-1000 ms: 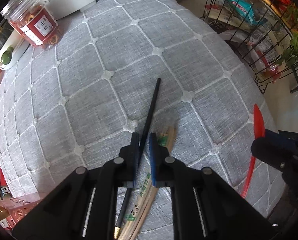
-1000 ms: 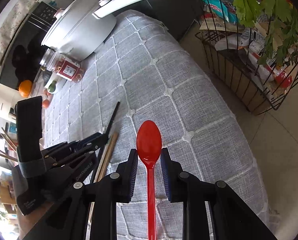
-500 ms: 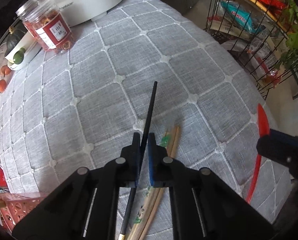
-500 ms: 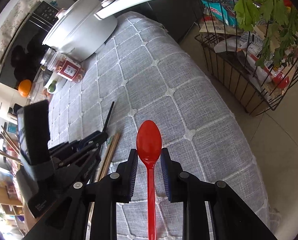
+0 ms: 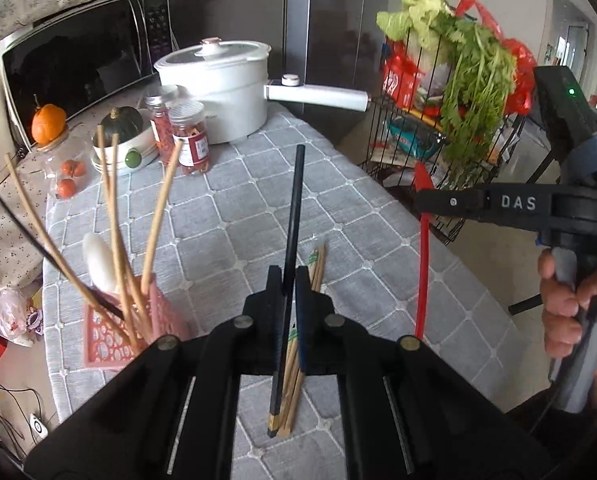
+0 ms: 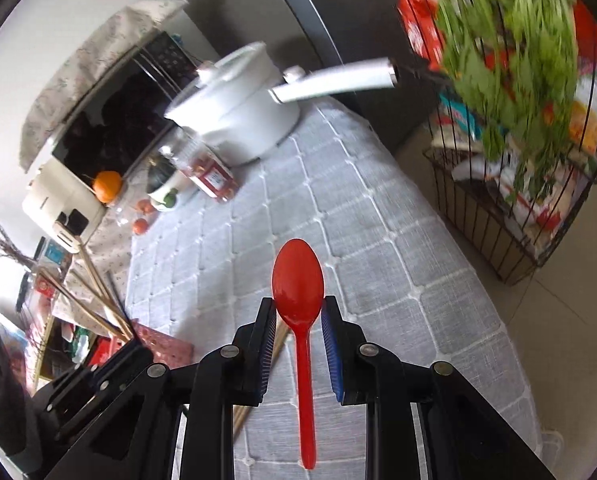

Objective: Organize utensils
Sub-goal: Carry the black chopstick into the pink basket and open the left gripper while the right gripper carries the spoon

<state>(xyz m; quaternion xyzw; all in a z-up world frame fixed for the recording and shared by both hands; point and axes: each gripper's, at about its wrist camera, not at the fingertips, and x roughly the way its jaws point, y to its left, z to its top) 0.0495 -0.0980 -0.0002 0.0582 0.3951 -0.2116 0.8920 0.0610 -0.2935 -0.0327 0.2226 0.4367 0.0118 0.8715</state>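
Left wrist view first: my left hand-held gripper (image 5: 286,280) is pinched onto a black chopstick (image 5: 292,216), carried clear above the grey counter (image 5: 238,216). Its long axis runs straight along my fingers, tip pointing forward and up toward the white pot (image 5: 218,84), butt end hanging down behind the jaws. Below it, a bundle of wooden chopsticks (image 5: 306,300) lies on the cloth, angled nearly the same way. To my left stands the pink holder (image 5: 110,332), already bristling with sticks (image 5: 114,220) and a white spoon (image 5: 98,260). Over on the right, my right hand-held gripper (image 5: 434,200) holds the red spoon (image 5: 423,264), handle hanging down.

Right wrist view now: that gripper (image 6: 298,308) is pressed onto the red spoon (image 6: 298,280) at the base of the bowl, bowl forward, handle trailing back toward me, long axis in line with the fingers. The spoon is in the air above the counter (image 6: 378,240). The pink holder (image 6: 162,346) sits low on the left.

My read: both pieces are picked and in carry; dropping them in comes next. That calls for swinging left, tipping each piece upright and threading it down between the leaning sticks without knocking them.
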